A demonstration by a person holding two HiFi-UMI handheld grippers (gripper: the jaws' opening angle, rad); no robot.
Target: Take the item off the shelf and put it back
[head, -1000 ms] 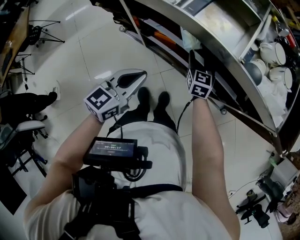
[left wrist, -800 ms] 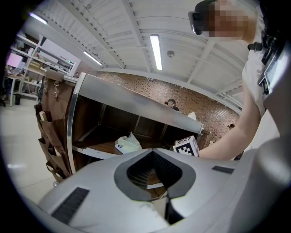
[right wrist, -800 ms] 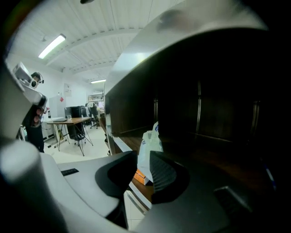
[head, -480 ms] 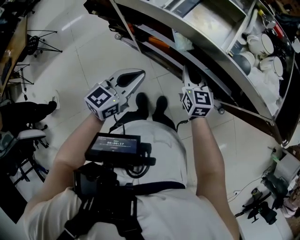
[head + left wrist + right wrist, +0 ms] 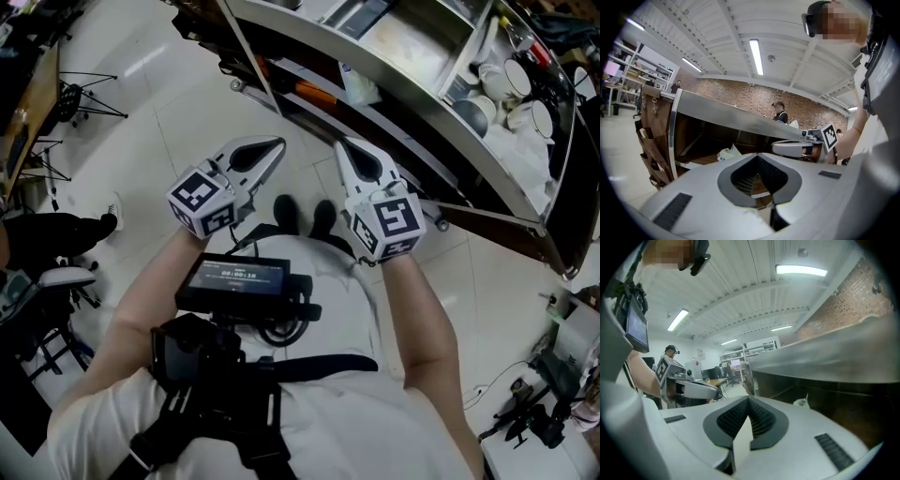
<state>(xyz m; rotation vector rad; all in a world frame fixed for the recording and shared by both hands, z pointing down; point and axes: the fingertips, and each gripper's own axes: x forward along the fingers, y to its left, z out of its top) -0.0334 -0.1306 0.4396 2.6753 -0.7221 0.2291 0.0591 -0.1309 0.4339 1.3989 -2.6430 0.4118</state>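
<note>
Left gripper (image 5: pixel 277 144): jaws together, empty, held out in front of the body.
Right gripper (image 5: pixel 343 146): jaws together on nothing, clear of the shelf (image 5: pixel 441 127).
White bag (image 5: pixel 360 84): lies on the lower shelf, beyond the right tips, untouched.
Best approach, likely: spread the right jaws first, enter low under the steel edge, and pinch the bag's bunched top squarely.

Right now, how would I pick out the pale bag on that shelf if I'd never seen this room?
Find the long metal shelf unit across the top of the head view, then its dark lower tier. The bag sits at the front there, right of an orange object: crumpled, whitish and soft, unlike the round white cups higher up.
</note>
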